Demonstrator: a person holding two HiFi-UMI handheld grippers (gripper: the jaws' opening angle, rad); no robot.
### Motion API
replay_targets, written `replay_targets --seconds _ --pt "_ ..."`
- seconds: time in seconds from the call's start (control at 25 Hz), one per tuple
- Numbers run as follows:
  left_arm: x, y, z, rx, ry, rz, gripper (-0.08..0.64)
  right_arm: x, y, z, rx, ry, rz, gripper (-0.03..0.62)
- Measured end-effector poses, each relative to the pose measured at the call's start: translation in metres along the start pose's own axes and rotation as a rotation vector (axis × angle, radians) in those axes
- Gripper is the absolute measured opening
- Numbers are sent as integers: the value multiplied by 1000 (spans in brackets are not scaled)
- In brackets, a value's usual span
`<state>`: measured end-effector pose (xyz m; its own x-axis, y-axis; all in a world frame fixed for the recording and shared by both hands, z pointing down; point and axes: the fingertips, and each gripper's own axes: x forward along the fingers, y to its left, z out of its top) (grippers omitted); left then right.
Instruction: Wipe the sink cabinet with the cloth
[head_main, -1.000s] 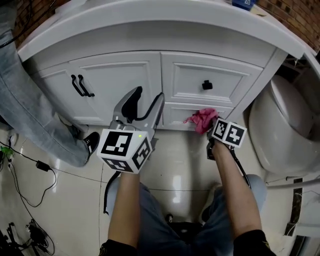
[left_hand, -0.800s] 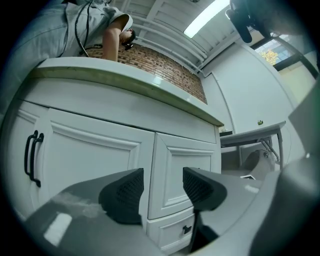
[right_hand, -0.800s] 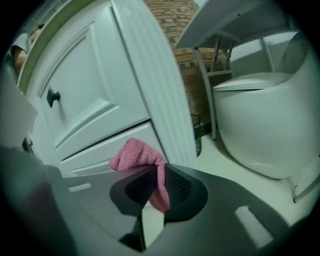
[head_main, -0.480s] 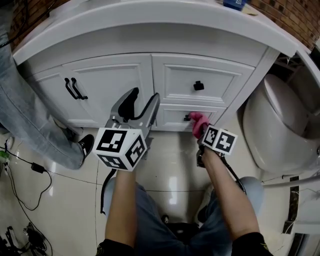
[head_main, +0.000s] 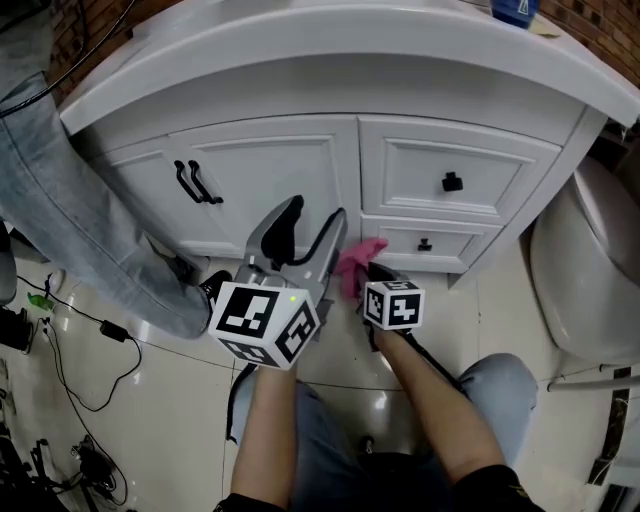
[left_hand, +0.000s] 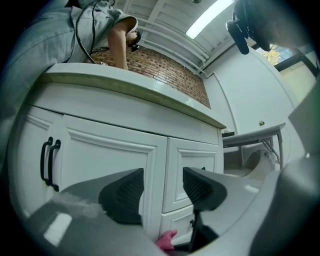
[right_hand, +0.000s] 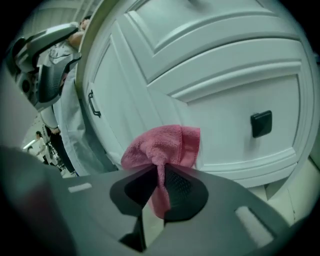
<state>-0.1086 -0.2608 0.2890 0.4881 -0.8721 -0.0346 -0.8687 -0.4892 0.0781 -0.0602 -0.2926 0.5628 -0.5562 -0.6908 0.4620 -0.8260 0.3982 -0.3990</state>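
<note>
Head view was read from the left edge, where a standing person's trouser leg was seen well to the left of the left gripper's fingers, with dark cables spread over the tiled floor beneath it. A pair of black door handles was found on the white sink cabinet, to the left of and above those fingers. The left gripper was held just in front of the cabinet with its fingers set apart. Nothing was gripped between them, and the seam between the door and the drawers was framed in their gap in the left gripper view. Just to the right of those fingers, low on the cabinet front, the pink cloth was seen. It was clamped in the right gripper, whose fingers were closed on it. A bunched fold was pushed out past the fingertips and a thin tail was left hanging down between them. The cloth was held at the left end of the lower drawer, though contact with the panel could not be settled. A square black knob was seen to the right of the right fingers, and a white toilet well beyond it.
</note>
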Motion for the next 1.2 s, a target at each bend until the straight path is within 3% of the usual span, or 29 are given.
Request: replay_targets --seconds 0.08,0.28,0.48,0.6,0.8,0.92,1.12,1.2 --pt "-5 8 4 0 -11 13 244 3 -10 1 -6 -6 -15 44" --pt "1 7 1 -20 -17 -4 244 -25 -87 0 187 -34 -196 44" --pt "16 -12 -3 -41 -11 -61 244 -81 -168 14 155 -73 -390 44" --pt "22 -15 -1 -53 -19 -71 244 -122 -214 26 204 -142 -486 44" --pt "36 -11 -11 -74 -9 -64 244 -157 -253 26 259 -180 -579 43" --pt "42 -11 -16 -90 1 -63 244 -139 -230 10 215 -115 -522 44" --pt "38 -13 -19 -23 30 -54 244 -58 -132 -19 80 -25 -128 44" --pt "34 -9 -20 4 41 -44 244 -33 -102 -27 33 -6 -28 44"
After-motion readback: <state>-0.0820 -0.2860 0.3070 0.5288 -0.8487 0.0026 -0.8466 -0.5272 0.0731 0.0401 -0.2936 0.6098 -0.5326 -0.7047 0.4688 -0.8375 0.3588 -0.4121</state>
